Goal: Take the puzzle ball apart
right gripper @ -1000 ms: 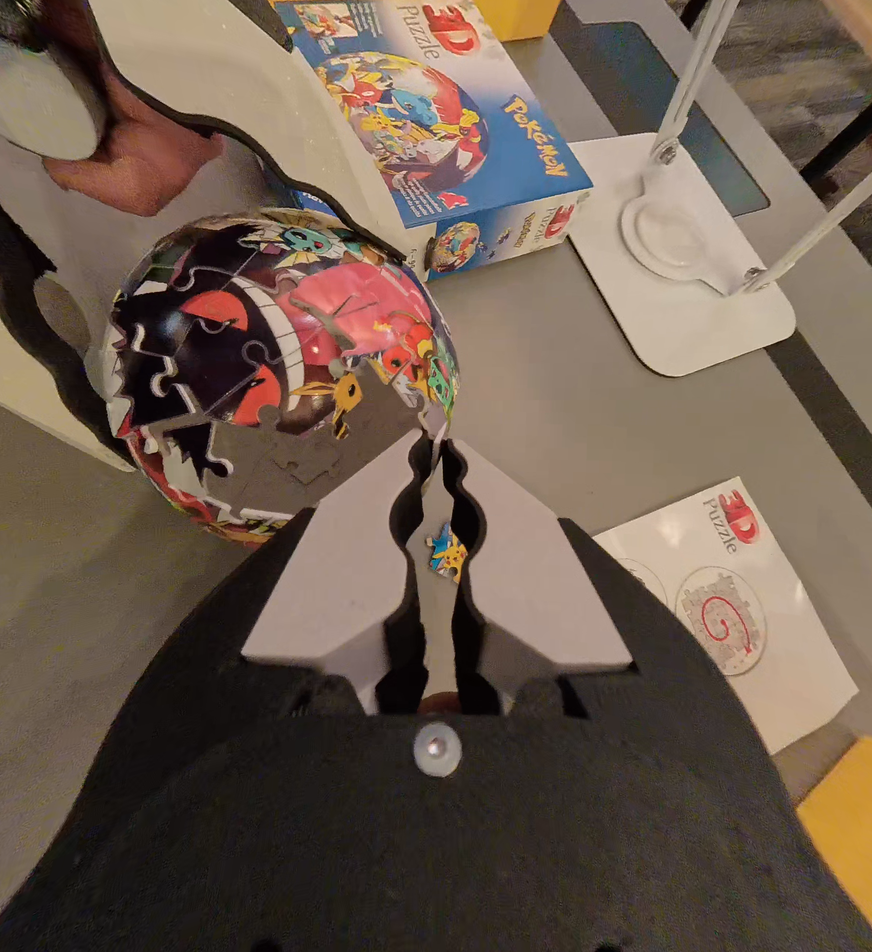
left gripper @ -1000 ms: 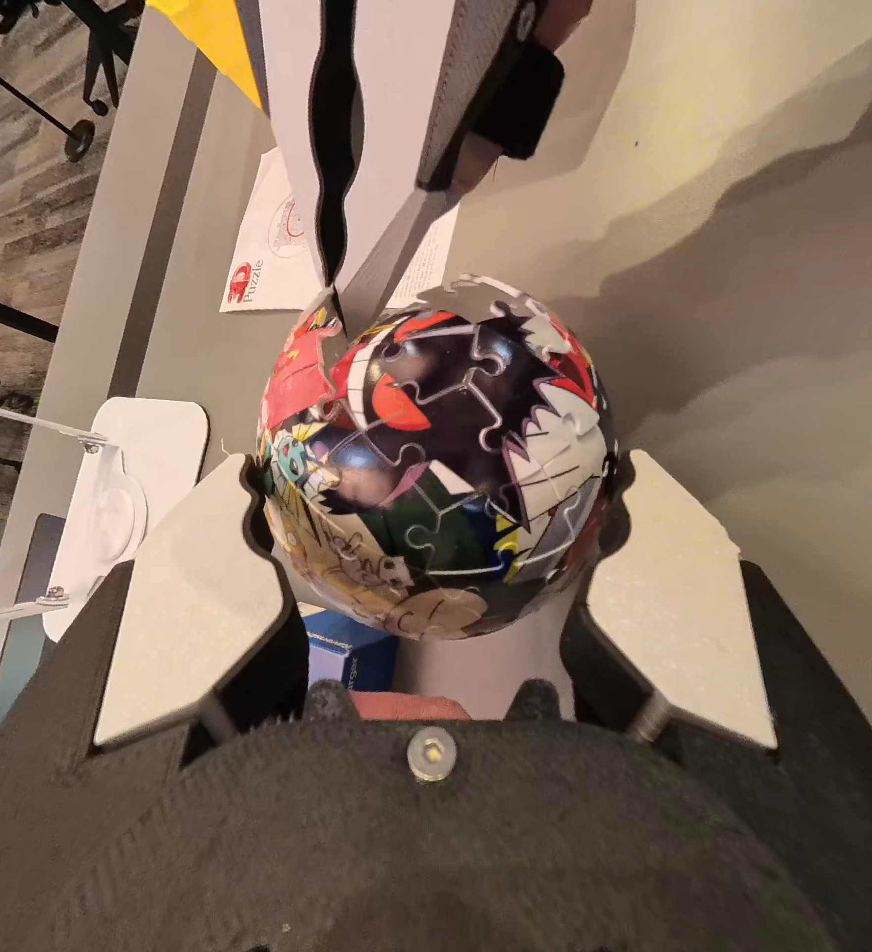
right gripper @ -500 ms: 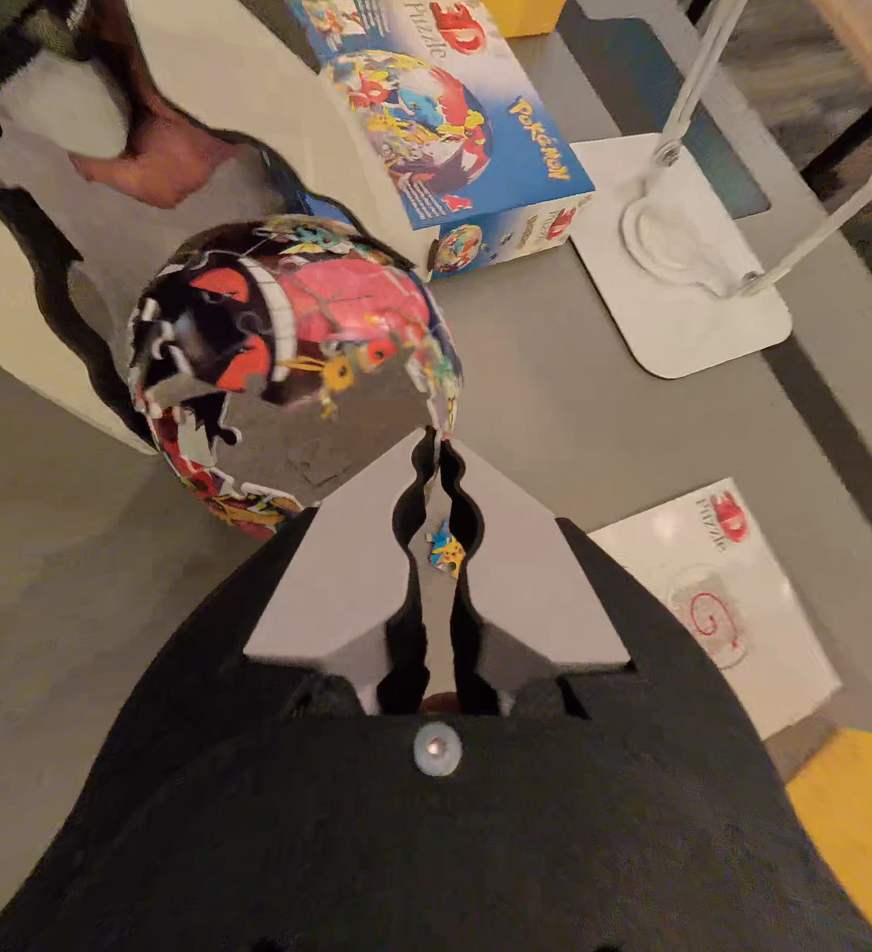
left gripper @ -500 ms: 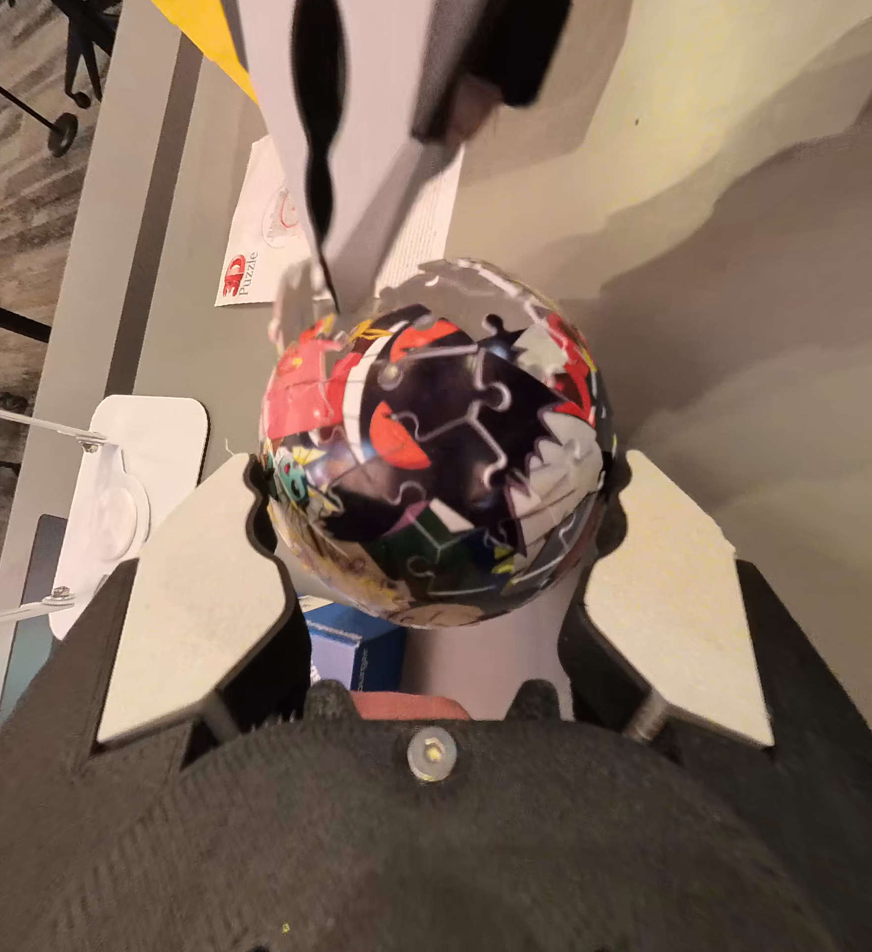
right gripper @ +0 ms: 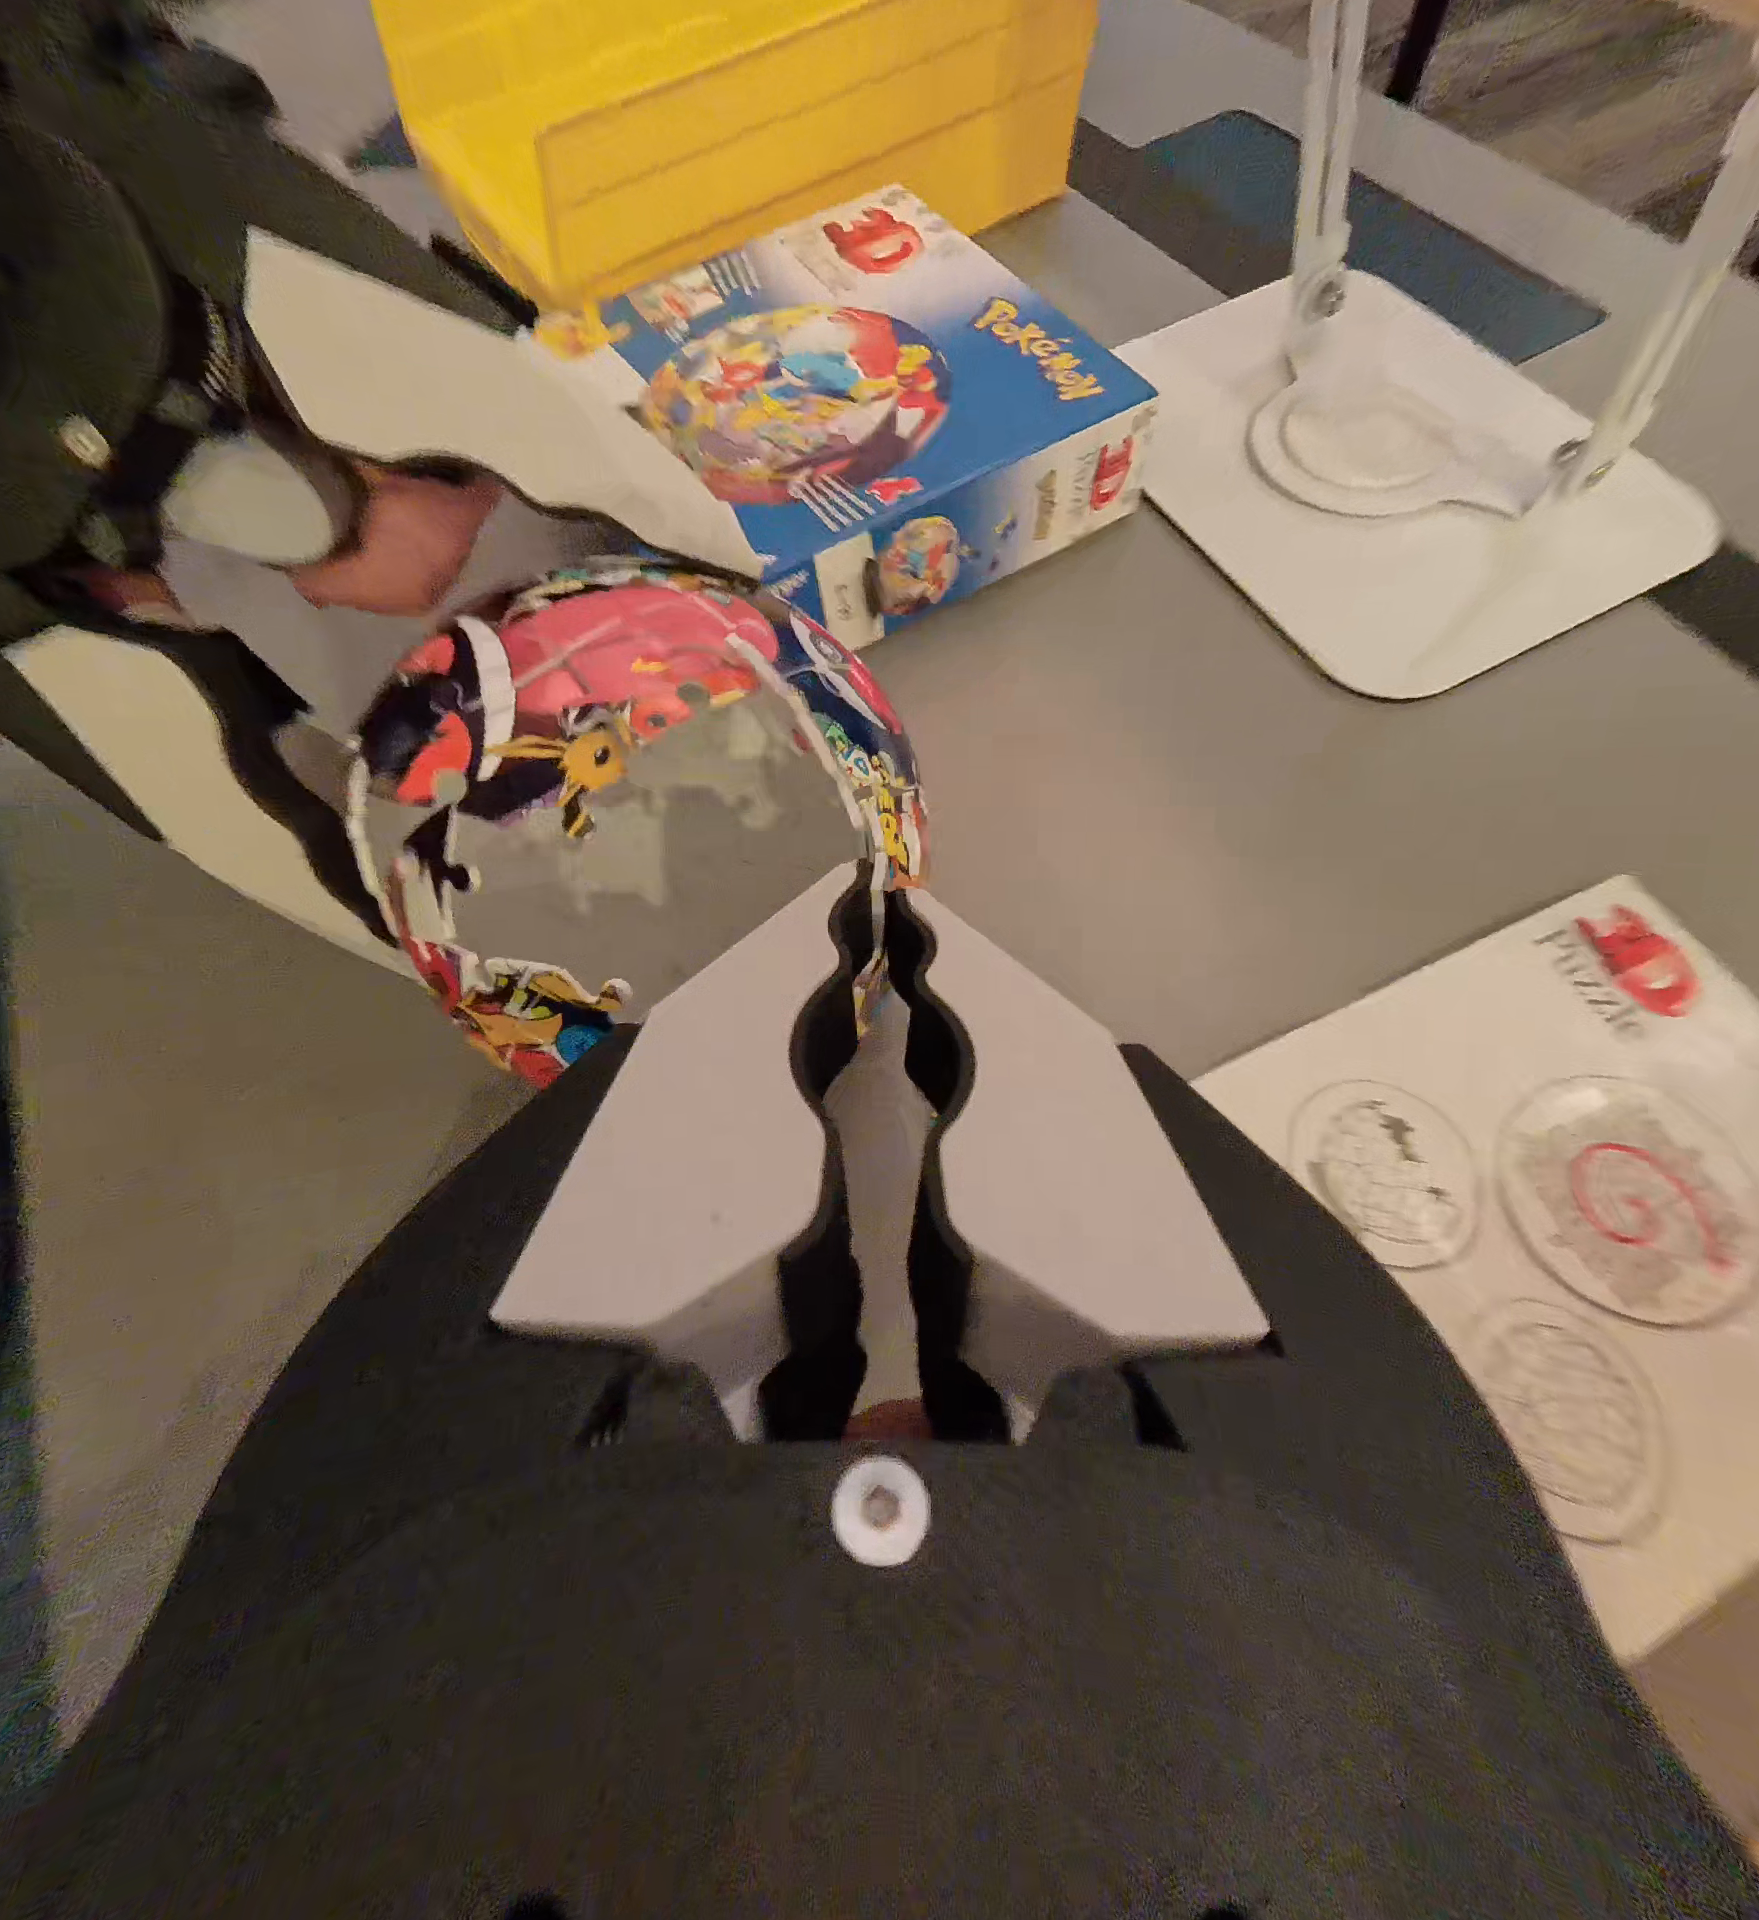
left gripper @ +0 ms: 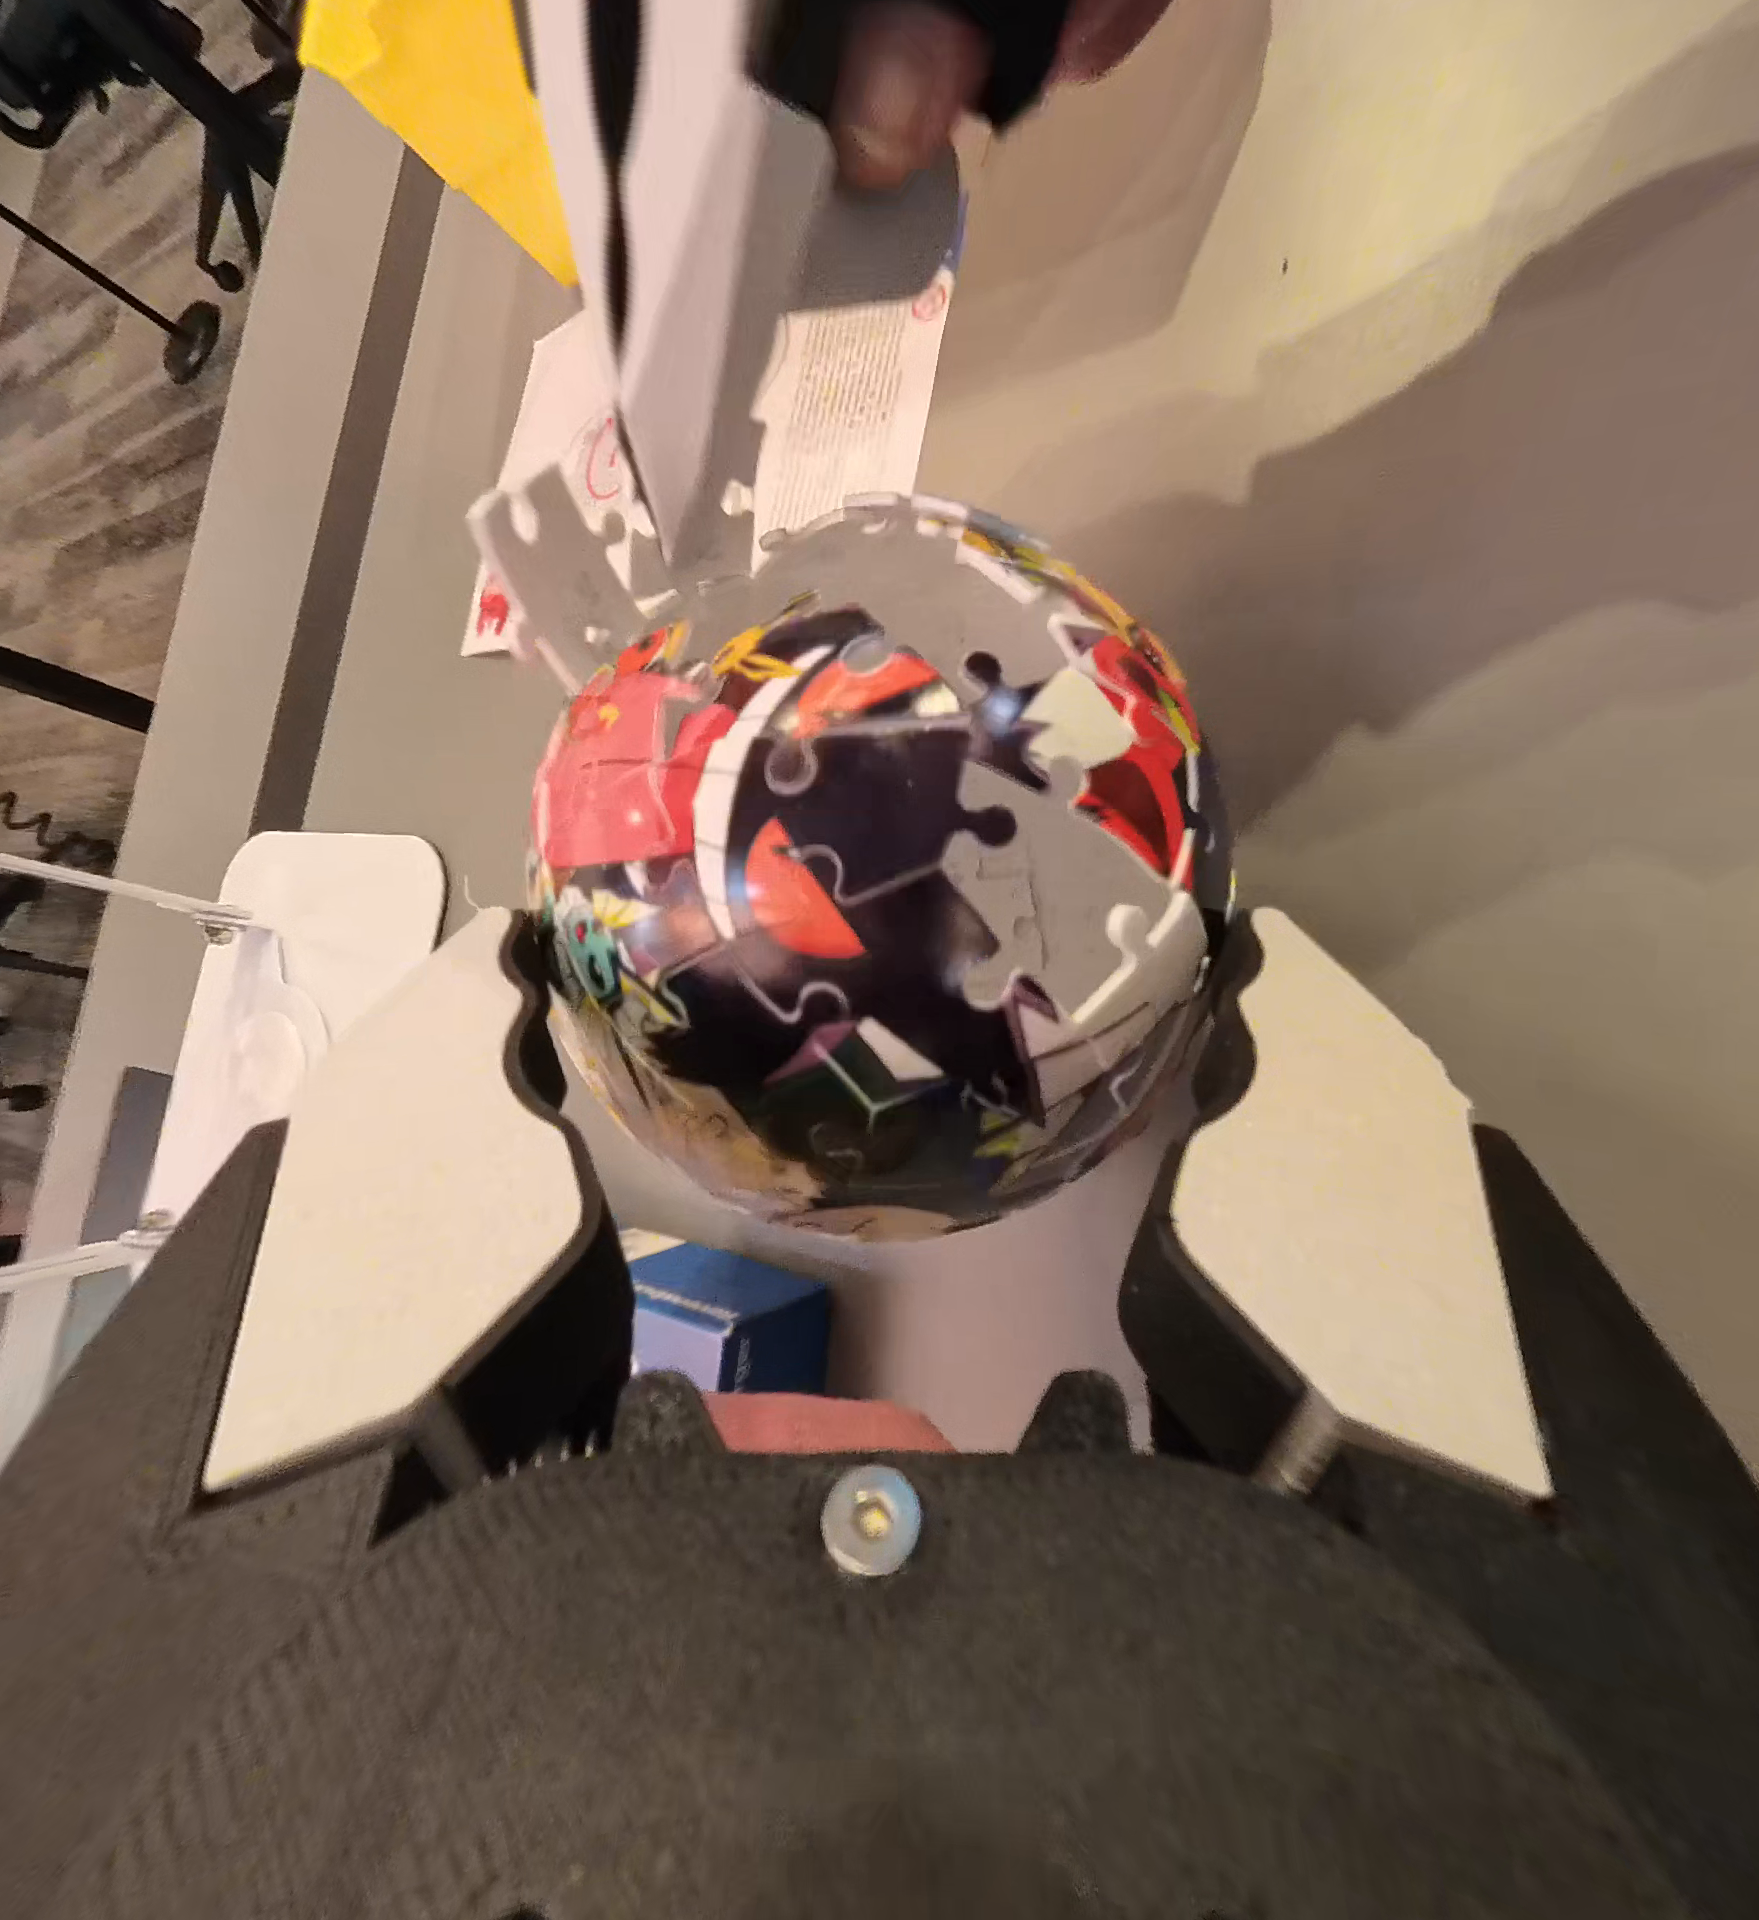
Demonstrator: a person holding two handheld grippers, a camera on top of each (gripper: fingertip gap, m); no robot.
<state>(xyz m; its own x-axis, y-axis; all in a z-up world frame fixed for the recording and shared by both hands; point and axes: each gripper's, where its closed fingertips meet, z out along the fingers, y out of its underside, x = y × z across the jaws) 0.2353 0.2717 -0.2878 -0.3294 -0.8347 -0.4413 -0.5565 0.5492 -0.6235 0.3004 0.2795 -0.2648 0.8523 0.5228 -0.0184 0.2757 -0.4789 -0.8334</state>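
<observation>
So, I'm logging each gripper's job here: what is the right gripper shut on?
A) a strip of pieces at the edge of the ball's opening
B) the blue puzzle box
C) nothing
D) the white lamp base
A: the right gripper has its jaws pinched on a strip of pieces at the edge of the puzzle ball, which the left gripper clamps.

Each gripper has a black, rough-textured printed body with a silver hex screw at its near centre. The left gripper carries two broad pale grey fingers with wavy black inner pads. The right gripper has matching fingers. The person wears a dark sleeve.
</observation>
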